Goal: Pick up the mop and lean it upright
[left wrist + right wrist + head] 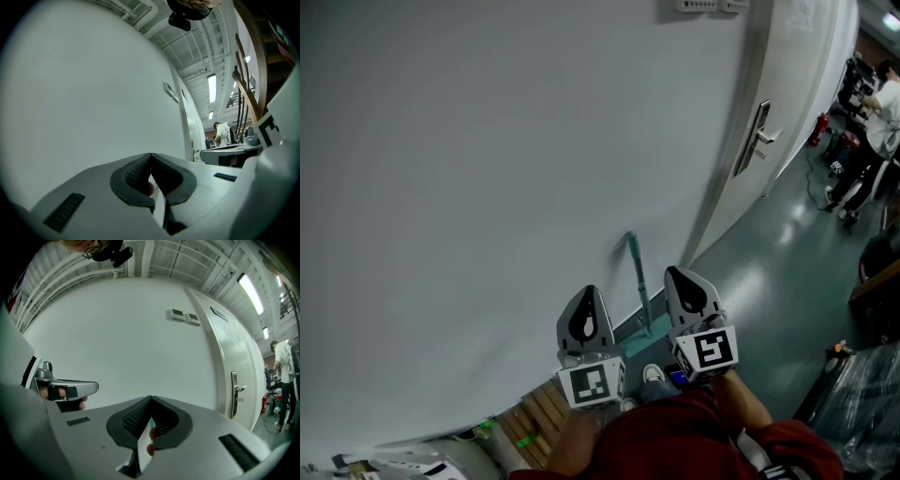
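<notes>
Mop [638, 286]: slim teal pole, leaning upright on smooth white wall [487, 187], between grippers, touching neither. Left gripper [590, 291], right gripper [673, 273]: ribbed black pads pressed together, empty. White door [792, 84] at right.

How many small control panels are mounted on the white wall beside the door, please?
2. Side by side high on the wall, left of the door: left panel and right panel. None seem hidden.
</notes>
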Motion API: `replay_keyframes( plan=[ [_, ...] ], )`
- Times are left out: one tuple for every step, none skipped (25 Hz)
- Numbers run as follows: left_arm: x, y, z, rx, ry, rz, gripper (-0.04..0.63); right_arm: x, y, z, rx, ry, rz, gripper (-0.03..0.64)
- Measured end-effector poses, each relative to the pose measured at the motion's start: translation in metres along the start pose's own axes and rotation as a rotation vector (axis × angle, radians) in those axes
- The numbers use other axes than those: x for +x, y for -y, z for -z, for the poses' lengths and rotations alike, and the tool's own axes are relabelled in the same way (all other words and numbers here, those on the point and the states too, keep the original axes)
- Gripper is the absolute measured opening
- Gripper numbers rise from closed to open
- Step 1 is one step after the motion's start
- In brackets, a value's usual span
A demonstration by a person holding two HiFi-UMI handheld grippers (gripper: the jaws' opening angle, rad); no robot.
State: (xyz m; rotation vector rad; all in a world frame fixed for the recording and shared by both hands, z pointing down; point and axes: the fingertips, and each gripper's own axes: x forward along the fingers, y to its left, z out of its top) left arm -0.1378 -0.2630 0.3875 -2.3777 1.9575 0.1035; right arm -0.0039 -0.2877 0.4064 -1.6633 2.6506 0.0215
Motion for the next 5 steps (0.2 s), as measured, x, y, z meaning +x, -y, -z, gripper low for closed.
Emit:
replay_keyframes(
  plan=[
    [0.0, 0.0001, -0.0005, -0.005, 0.005, 0.001, 0.014, 0.0005, 0.0005, -0.0005, 0.002, -0.001, 0.005, 0.017],
    [0.0002, 0.0001, -0.0007, -0.012, 0.009, 0.001, 0.012, 0.0011, 0.001, -0.0011, 0.003, -0.002, 0.01, 0.017],
    [0.0006, -0.0002, -0.0003, -0.015, 0.009, 0.001, 0.014, 0.0018, 0.0013, -0.0011, 0.002, -0.003, 0.012, 0.017],
    [0.001, -0.0006, 0.0005, -0.015, 0.006, 0.0, 0.014, 0.0025, 0.0013, -0.0006, 0.0, -0.004, 0.011, 0.017],
    [0.0014, -0.0011, 0.0012, -0.013, 0.003, -0.001, 0.014, 0.0032, 0.0013, 0.0, -0.003, -0.004, 0.009, 0.017]
  ],
)
